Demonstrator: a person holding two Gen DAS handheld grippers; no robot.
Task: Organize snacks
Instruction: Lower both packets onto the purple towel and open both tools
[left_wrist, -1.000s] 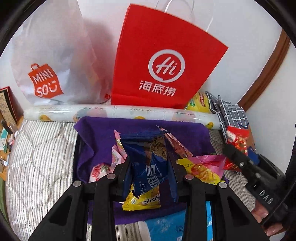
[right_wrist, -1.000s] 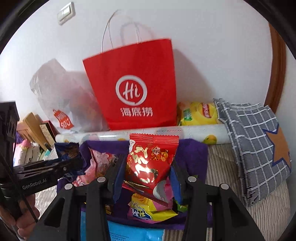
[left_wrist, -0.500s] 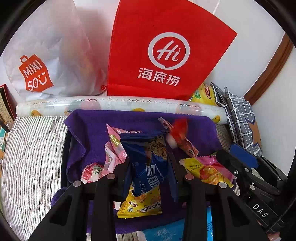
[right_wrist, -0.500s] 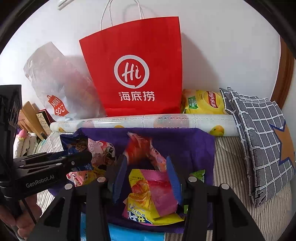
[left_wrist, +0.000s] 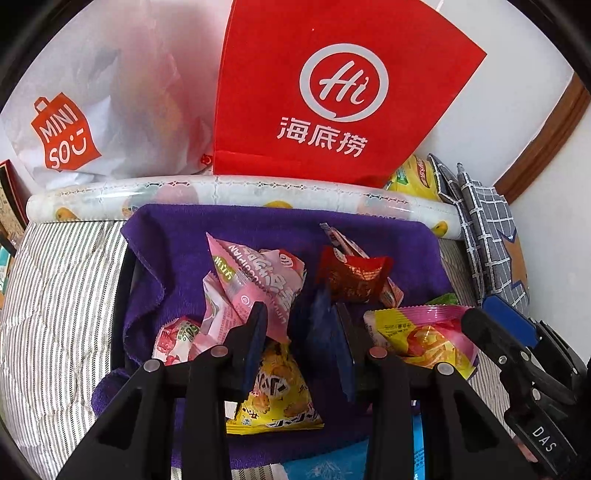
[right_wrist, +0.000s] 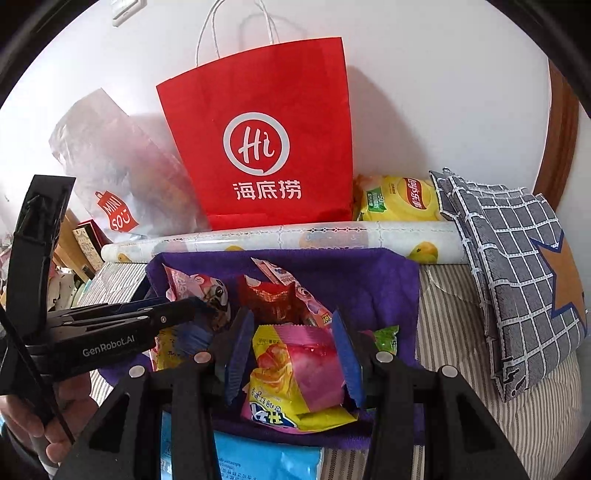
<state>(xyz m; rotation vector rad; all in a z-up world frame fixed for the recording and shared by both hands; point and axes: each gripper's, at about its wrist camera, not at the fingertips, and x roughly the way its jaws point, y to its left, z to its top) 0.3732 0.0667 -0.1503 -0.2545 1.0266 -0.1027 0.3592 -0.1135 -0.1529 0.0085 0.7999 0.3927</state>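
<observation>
Left wrist view: the left gripper (left_wrist: 299, 332) has its jaws narrowly parted above a purple towel (left_wrist: 177, 258); a blurred dark blue packet (left_wrist: 325, 332) lies between them, grip uncertain. A yellow packet (left_wrist: 277, 398) lies beneath.

Right wrist view: the right gripper (right_wrist: 291, 350) has its jaws partly open and empty, straddling a pink-and-yellow packet (right_wrist: 295, 369) lying near the towel's front edge.
</observation>
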